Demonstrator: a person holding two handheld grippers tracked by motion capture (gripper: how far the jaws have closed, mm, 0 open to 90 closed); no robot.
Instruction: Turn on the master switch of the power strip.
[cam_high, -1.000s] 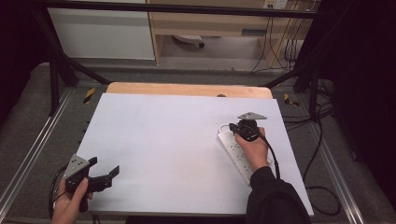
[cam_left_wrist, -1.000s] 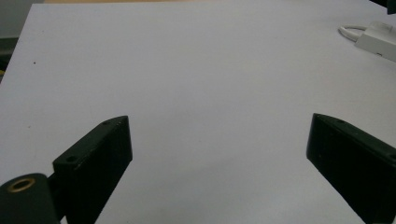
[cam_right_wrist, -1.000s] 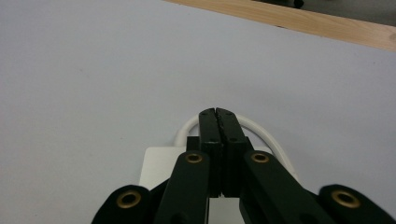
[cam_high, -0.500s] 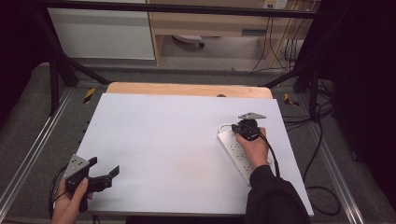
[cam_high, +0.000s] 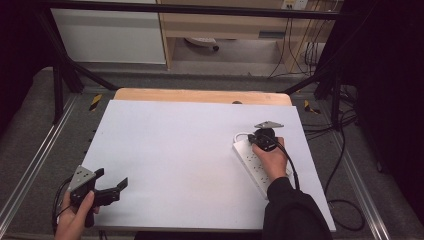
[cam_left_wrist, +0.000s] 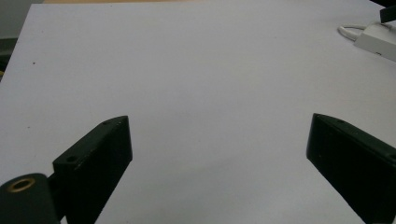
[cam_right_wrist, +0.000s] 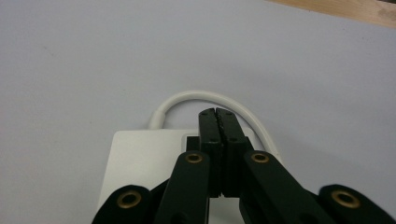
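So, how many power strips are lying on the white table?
1. The power strip lies near the right edge of the table, under the right gripper, with its white cable looping at its far end. The hand covers part of it.

Nothing has visibly changed between the earlier pictures and this moment. The right gripper (cam_high: 259, 138) is in the same spot over the end of the power strip (cam_high: 255, 167) — its jaws closed together as before, tips above the strip's switch end near the looped cable (cam_right_wrist: 205, 97). The left gripper (cam_high: 107, 189) is in the same place at the near left corner of the tabletop (cam_high: 175, 160), jaws as wide apart as before. The strip itself lies at the same angle, unmoved.
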